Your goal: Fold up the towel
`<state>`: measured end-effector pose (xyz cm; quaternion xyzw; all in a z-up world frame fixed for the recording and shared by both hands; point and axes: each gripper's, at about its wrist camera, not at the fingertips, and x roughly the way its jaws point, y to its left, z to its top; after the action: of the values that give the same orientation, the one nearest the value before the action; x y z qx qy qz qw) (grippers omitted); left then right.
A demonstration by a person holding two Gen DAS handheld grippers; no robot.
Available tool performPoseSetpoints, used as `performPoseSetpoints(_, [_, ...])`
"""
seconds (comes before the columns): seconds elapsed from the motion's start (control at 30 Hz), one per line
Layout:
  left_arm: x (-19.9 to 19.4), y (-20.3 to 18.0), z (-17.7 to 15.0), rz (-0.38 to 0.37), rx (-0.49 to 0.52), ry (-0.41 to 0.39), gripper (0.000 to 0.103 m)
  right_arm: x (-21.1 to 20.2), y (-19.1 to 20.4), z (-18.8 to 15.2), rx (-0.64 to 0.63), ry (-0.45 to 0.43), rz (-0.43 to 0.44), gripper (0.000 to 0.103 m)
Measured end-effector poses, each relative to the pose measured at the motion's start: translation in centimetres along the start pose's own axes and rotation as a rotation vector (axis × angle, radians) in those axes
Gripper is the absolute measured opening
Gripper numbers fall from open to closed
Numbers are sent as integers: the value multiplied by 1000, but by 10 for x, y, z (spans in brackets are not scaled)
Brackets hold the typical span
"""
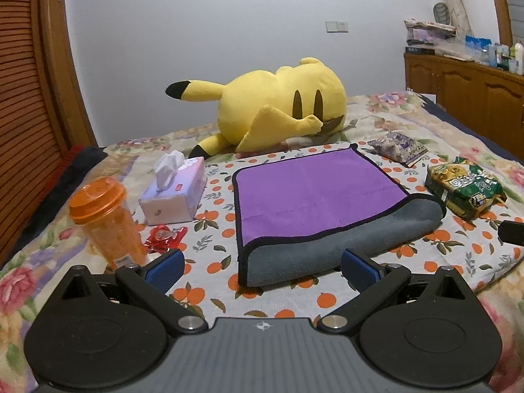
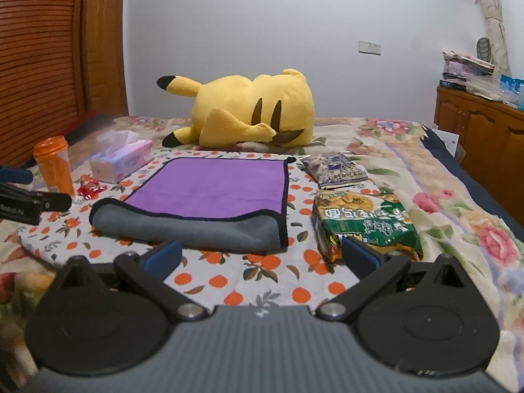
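Observation:
The towel (image 1: pixel 314 190) is purple on top with a grey underside and a black hem. It lies folded on an orange-print cloth (image 1: pixel 213 271) on the bed, its rounded grey fold edge facing me. It also shows in the right wrist view (image 2: pixel 213 186). My left gripper (image 1: pixel 262 268) is open and empty, just in front of the fold's left part. My right gripper (image 2: pixel 262 257) is open and empty, just in front of the fold's right end. The left gripper's body shows at the left edge of the right wrist view (image 2: pixel 29 203).
An orange bottle (image 1: pixel 104 219), a tissue box (image 1: pixel 177 193) and a red wrapper (image 1: pixel 163 235) lie left of the towel. A green snack bag (image 2: pixel 366 222) and a purple packet (image 2: pixel 337 168) lie right. A yellow plush toy (image 1: pixel 278 104) lies behind. A wooden cabinet (image 1: pixel 465 91) stands at far right.

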<state>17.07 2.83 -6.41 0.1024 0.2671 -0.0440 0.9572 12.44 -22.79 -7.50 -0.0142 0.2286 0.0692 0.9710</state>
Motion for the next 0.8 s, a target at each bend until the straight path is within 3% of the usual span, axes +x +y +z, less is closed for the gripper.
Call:
performPoseSetpoints(0.3, [35,2,-3,-30,21,24,101,28,-2,4,-22,16,4,103])
performPoseSetpoints(0.57, [52,7,-1,-67,8,39,83,45,1,3,-37,34,-2,103])
performPoseSetpoints(0.7, [63,11,1,-89,-11,57,63,52,2,3,-41,44,-3,103])
performPoseSetpoints(0.8, [71,17,2,-93,-31,73,58,57,3,6,-51,49,-2,103])
